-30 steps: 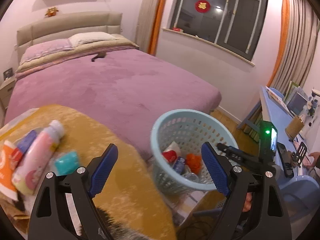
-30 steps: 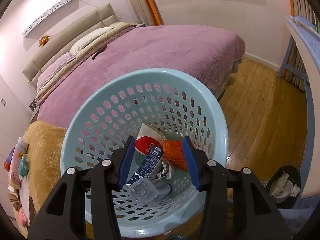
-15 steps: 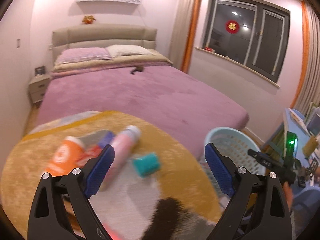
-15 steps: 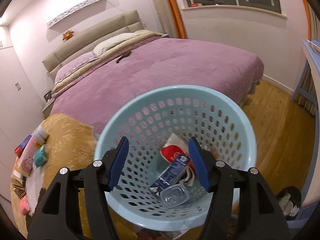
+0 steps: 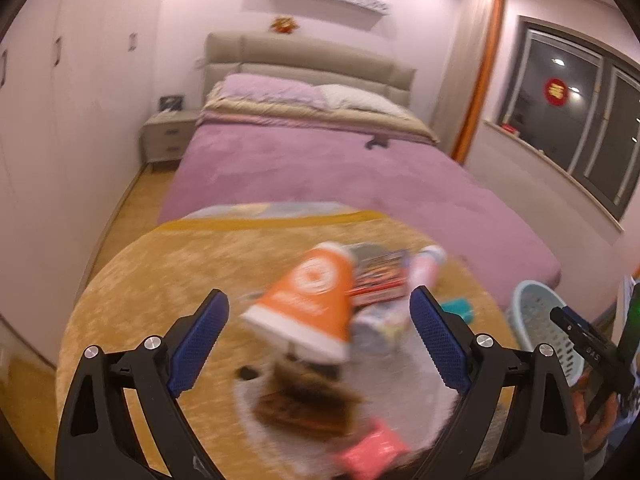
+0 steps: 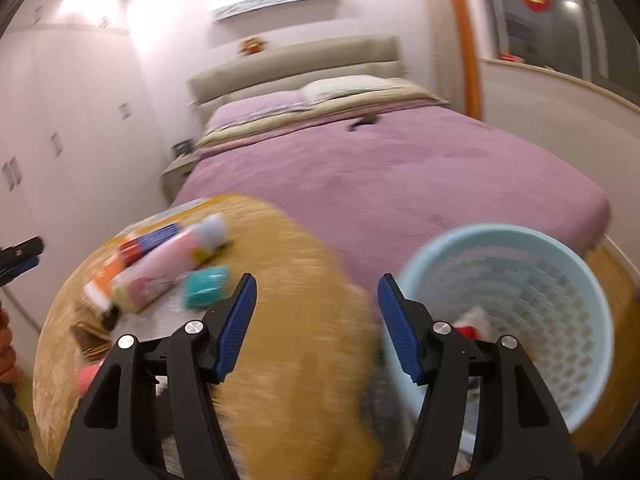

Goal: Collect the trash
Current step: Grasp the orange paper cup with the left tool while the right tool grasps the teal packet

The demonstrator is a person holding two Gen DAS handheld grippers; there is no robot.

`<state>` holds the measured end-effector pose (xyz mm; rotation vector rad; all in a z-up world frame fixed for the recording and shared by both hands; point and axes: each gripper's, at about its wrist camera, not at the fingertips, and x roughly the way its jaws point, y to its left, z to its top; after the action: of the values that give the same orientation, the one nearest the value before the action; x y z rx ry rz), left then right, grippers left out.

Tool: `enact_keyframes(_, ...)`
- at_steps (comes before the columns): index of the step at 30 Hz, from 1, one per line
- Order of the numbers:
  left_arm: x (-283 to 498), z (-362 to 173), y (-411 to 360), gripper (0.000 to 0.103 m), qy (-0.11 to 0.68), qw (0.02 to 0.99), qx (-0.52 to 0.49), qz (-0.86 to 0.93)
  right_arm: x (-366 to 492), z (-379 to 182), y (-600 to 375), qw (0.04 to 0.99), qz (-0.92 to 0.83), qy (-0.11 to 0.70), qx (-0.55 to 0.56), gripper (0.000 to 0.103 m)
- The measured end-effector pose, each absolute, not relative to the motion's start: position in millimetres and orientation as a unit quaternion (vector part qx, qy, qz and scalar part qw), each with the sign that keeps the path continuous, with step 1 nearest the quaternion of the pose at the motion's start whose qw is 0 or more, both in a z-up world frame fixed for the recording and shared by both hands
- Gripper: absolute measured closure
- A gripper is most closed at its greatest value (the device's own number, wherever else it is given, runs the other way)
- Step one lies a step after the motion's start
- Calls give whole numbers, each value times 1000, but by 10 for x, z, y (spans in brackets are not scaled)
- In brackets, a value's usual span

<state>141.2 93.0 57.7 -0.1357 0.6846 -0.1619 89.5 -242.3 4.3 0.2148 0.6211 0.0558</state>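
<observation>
Left gripper (image 5: 318,336) fingers wide apart, empty; orange squeeze tube (image 5: 310,302) sits between them, just ahead. Right gripper (image 6: 316,326) fingers apart, empty, pale-blue perforated plastic basket (image 6: 560,280) beside them. Risk: cluttered pile, fingers may snag neighbouring trash.

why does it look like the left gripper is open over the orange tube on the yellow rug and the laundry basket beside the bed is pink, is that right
Not quite: the laundry basket is light blue, not pink, as the right wrist view shows clearly. The rest holds: the left gripper is open, nothing between its pads, with the orange tube ahead of it on the yellow rug, and the basket stands beside the bed.
</observation>
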Motion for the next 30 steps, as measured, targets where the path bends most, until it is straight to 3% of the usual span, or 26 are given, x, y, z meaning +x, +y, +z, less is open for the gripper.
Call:
enact_keyframes(9,1959,131,1161,14,427,893,-87,-113,1427,-154,-1590,923,101,362,81,44)
enact_keyframes(20,2560,-286,965,14,513,840,-68,-165,1803,-430,-1321,905,93,410,65,42)
enact_keyframes(30,2487,-268,778,35,496,853,-44,-156,1862,-422,-1370,905,91,409,81,36)
